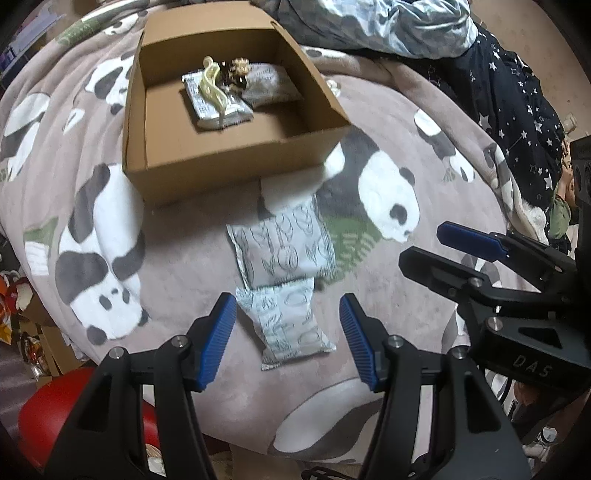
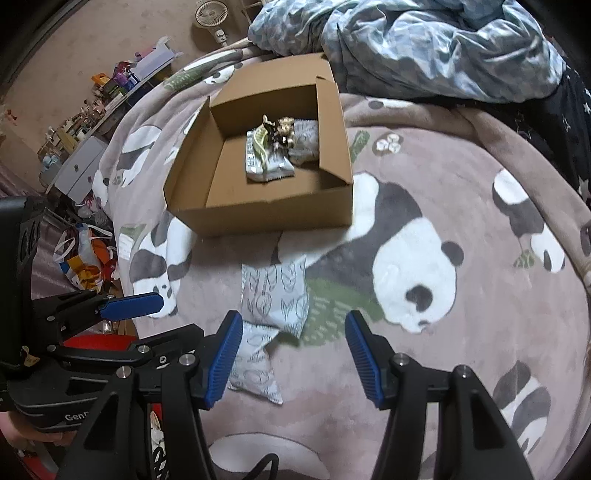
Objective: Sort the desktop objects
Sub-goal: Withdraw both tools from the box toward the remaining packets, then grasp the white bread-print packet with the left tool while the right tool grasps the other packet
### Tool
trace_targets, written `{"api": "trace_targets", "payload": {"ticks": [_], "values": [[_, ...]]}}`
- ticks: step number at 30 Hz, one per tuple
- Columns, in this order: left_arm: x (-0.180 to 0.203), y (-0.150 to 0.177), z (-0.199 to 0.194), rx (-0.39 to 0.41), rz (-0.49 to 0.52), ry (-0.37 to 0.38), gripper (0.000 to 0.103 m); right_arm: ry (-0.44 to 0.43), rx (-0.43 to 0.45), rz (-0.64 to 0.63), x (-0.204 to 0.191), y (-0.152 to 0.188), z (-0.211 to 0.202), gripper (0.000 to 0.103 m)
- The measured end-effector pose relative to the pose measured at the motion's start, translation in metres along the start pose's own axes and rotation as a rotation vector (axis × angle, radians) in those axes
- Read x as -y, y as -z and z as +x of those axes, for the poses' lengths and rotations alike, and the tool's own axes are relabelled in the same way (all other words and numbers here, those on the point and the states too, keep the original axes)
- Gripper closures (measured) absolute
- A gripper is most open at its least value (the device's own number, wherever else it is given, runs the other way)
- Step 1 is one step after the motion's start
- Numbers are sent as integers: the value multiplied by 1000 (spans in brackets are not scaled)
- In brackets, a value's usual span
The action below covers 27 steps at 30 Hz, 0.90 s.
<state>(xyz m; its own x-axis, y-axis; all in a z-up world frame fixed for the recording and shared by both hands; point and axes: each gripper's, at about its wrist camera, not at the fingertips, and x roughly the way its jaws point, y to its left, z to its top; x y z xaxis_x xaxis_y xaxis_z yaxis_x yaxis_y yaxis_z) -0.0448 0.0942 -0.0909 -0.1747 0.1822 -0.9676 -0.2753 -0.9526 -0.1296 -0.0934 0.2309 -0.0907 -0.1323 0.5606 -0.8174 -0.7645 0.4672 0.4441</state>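
An open cardboard box point(image 1: 236, 155) point(image 2: 273, 214) sits on a panda-print blanket and holds two grey packets, a pale yellow clip point(image 1: 212, 86) and a dark hair accessory point(image 1: 236, 72). Two grey printed packets lie on the blanket in front of the box: a far one point(image 1: 284, 245) point(image 2: 275, 295) and a near one point(image 1: 288, 325) point(image 2: 255, 363). My left gripper point(image 1: 288, 339) is open and empty, straddling the near packet from above. My right gripper point(image 2: 291, 358) is open and empty, just right of the near packet. Each gripper shows in the other's view, the right point(image 1: 469, 240) and the left point(image 2: 133, 306).
A crumpled blue-grey duvet point(image 2: 424, 40) and a dark star-print cloth point(image 1: 513, 99) lie behind the box. The blanket's left edge drops to a cluttered floor with bags point(image 2: 85, 258), a red object point(image 1: 51, 417), shelves and a fan point(image 2: 210, 14).
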Motion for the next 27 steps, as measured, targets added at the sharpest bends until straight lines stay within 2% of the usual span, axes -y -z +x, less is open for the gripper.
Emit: {"api": "trace_targets", "payload": {"ticks": [14,24,27], "values": [[-5,35,56,-97,-55,45,46,1,-54,46,8,33,45,44],[-17,43,95,-163,-125,79,46,-6,-80,42,1,33,76,44],[-21,42,106,-188,-145,128,46,-6,-83,42,-1,28,81,44]]}}
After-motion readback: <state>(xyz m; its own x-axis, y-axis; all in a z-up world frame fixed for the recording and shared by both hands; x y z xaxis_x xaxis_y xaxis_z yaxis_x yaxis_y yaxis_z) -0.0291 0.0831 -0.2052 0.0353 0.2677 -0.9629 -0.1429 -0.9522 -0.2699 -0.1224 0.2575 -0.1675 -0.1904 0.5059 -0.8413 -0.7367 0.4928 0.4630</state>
